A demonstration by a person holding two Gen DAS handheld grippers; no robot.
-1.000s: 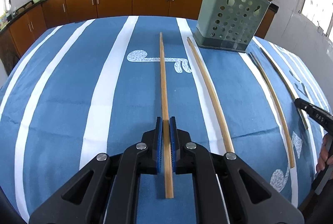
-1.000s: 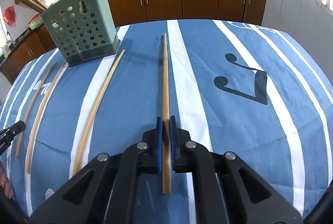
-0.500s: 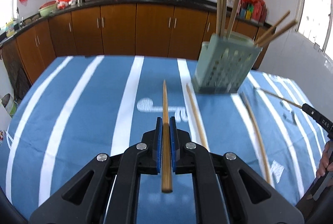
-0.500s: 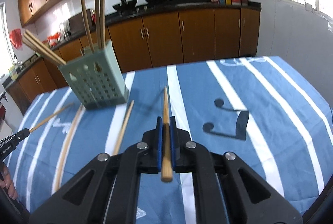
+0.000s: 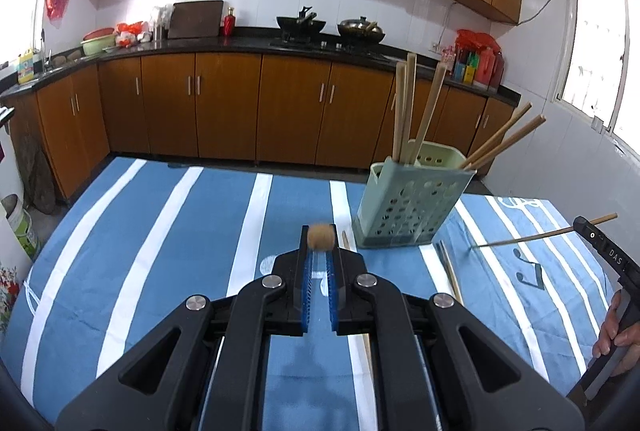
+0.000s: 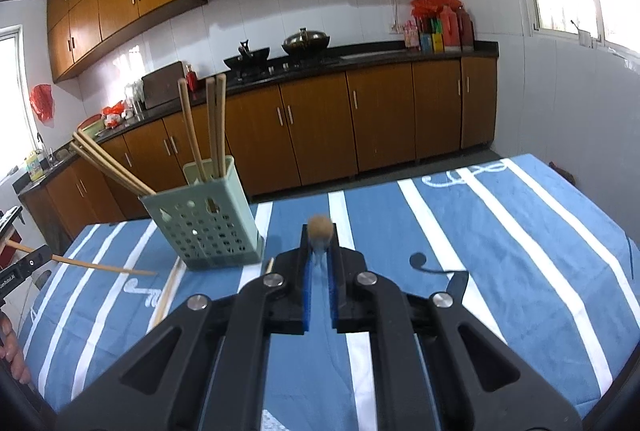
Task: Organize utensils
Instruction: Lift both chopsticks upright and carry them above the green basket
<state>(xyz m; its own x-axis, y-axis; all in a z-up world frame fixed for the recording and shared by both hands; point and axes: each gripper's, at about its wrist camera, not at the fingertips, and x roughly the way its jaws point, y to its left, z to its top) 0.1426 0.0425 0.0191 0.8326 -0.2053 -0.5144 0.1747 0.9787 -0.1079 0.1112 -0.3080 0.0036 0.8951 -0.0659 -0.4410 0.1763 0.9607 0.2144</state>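
My left gripper is shut on a wooden chopstick, which I see end-on as a blurred brown disc at the fingertips. My right gripper is shut on another chopstick in the same way. Both are held in the air above the blue striped tablecloth. The green perforated utensil holder stands on the table ahead, between the two grippers, with several chopsticks upright or leaning in it. In the left wrist view, the right gripper's chopstick shows from the side. In the right wrist view, the left gripper's chopstick shows likewise.
Loose chopsticks lie on the cloth near the holder's base. A person's fingers grip the right handle at the frame edge. Brown kitchen cabinets and a countertop with woks stand beyond the table's far edge.
Both grippers have risen and tilted upward, lifting their chopsticks off the cloth. The chopsticks now point toward the camera end-on, and the holder appears lower and farther.
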